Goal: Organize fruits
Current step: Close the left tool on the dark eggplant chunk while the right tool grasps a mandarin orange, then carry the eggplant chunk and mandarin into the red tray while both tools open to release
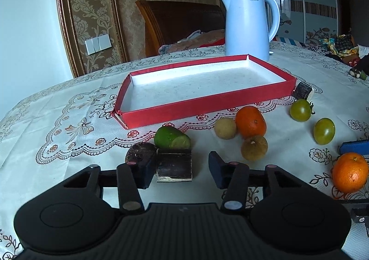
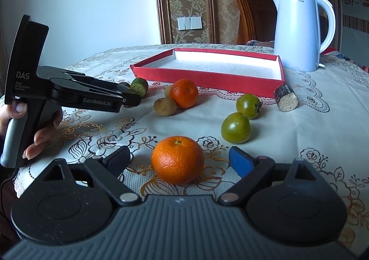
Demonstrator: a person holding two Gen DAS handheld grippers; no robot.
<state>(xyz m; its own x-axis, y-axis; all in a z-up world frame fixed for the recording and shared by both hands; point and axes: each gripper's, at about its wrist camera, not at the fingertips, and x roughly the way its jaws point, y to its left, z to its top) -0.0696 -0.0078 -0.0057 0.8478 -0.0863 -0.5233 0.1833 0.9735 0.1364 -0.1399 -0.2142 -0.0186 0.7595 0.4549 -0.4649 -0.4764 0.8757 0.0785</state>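
Right gripper [image 2: 177, 163] sits wide open around the near orange [image 2: 178, 160], left gripper [image 1: 181, 168] gapes at a dark sugarcane chunk [image 1: 174, 165], probably since the red tray [image 1: 198, 107] behind is empty.

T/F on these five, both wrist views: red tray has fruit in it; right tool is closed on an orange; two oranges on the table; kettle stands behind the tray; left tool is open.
1. The red tray has fruit in it. False: its white floor is bare; all the fruit lies on the tablecloth.
2. The right tool is closed on an orange. False: it is open, and the near orange sits between its fingers with gaps either side.
3. Two oranges are on the table. True: the near one and the far orange.
4. The white kettle stands behind the tray. True.
5. The left tool is open. True: it is open around a dark cane piece.
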